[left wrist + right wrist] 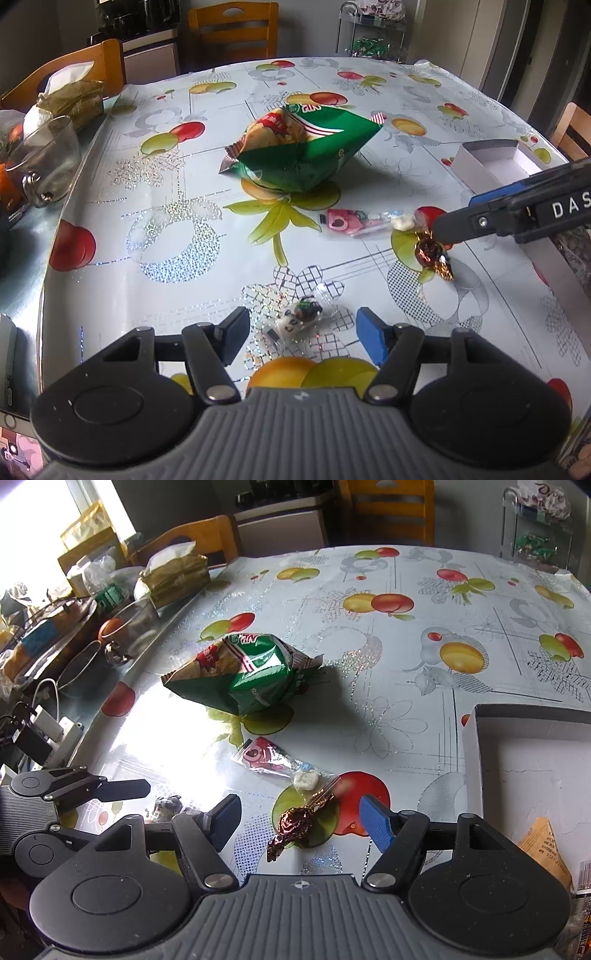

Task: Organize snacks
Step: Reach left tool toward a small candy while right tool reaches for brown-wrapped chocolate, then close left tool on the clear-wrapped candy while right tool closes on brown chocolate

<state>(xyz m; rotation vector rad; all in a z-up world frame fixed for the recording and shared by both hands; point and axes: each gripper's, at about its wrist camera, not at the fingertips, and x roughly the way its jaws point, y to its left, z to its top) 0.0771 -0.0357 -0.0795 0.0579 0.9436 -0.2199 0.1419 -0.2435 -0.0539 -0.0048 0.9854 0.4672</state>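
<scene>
A green chip bag (299,147) (243,672) stands mid-table. A pink clear-wrapped candy (354,221) (269,758) lies in front of it. A brown foil candy (430,251) (291,825) lies between the open fingers of my right gripper (301,821), which also shows in the left wrist view (443,230). A small clear-wrapped candy with a dark figure (299,317) (168,805) lies between the open fingers of my left gripper (303,330), which also shows in the right wrist view (140,790). A white open box (495,162) (517,775) sits at the right.
A glass mug (48,158), a tissue box (74,96) (177,572) and clutter line the left table edge. Wooden chairs (232,29) stand at the far side. A tan packet (546,845) lies in the box. A clear rack (373,33) stands behind.
</scene>
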